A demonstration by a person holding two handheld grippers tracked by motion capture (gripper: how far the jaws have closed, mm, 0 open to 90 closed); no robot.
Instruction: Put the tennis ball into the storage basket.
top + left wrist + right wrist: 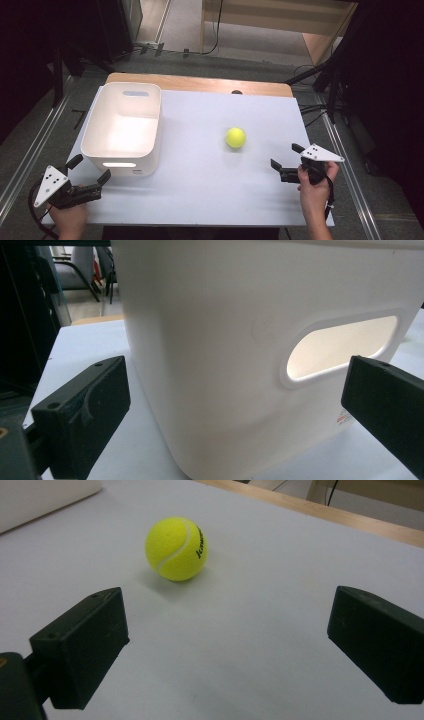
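Ball (235, 137) sits ahead of the right hand-held gripper (283, 158) (jaws wide, empty); the left hand-held gripper (89, 170), likewise wide and empty, faces the tub (150, 150) on the bench (210, 190).

Overhead camera faces forward; right gripper view nears shared tennis ball (176, 548).

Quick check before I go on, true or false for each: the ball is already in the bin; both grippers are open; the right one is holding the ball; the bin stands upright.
1. The yellow felt tennis ball lies in the white plastic bin. False: it rests on the white table.
2. Both are open. True.
3. The right hand-held gripper holds the ball. False: it is apart, empty.
4. The bin stands upright, near the left hand-held gripper. True.
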